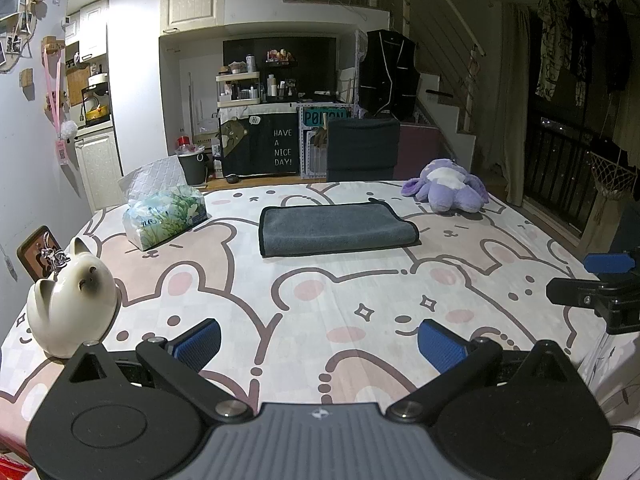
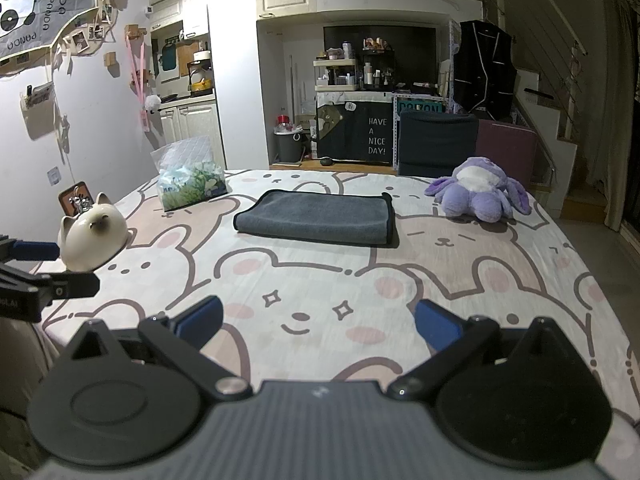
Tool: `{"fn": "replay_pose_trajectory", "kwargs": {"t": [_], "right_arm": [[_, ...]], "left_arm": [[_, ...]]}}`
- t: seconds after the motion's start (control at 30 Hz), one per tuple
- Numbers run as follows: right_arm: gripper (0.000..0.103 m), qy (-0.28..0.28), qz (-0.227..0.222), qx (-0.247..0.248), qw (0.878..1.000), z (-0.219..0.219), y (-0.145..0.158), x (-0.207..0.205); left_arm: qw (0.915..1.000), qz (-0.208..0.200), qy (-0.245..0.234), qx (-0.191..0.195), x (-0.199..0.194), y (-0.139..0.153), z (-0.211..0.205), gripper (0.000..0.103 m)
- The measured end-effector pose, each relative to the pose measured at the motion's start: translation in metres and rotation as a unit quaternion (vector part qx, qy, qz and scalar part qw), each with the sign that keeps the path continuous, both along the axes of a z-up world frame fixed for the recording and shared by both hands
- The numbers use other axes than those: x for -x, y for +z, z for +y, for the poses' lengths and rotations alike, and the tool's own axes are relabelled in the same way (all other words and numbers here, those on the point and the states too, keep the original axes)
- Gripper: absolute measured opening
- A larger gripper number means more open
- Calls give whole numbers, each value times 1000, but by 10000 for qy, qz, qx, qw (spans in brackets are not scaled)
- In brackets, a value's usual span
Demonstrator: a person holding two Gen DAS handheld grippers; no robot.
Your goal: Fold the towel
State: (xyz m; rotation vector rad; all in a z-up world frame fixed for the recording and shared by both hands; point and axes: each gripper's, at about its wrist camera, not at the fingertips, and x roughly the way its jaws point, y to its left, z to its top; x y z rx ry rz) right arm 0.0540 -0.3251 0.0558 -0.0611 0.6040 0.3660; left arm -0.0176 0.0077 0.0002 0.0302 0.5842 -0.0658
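Observation:
A grey towel [image 1: 336, 229] with black edging lies folded flat on the bunny-print table cover, toward the far middle; it also shows in the right wrist view [image 2: 316, 218]. My left gripper [image 1: 319, 344] is open and empty, well short of the towel near the table's front. My right gripper [image 2: 318, 320] is open and empty too, also near the front. The right gripper shows at the right edge of the left wrist view [image 1: 600, 280]. The left gripper shows at the left edge of the right wrist view [image 2: 40, 268].
A white cat-shaped ceramic pot [image 1: 70, 304] stands at the front left. A tissue pack [image 1: 166, 216] lies at the far left. A purple plush toy [image 1: 448, 190] sits at the far right. The table cover [image 1: 320, 292] ends at a drop on the right.

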Motion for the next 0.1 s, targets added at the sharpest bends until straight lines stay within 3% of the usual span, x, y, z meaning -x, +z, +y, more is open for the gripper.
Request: {"fn": "replay_pose_trajectory", "kwargs": {"t": [0.1], "right_arm": [[103, 3, 1, 3, 10000, -1, 0, 0]], "left_arm": [[10000, 3, 7, -7, 0, 0, 0, 103]]}}
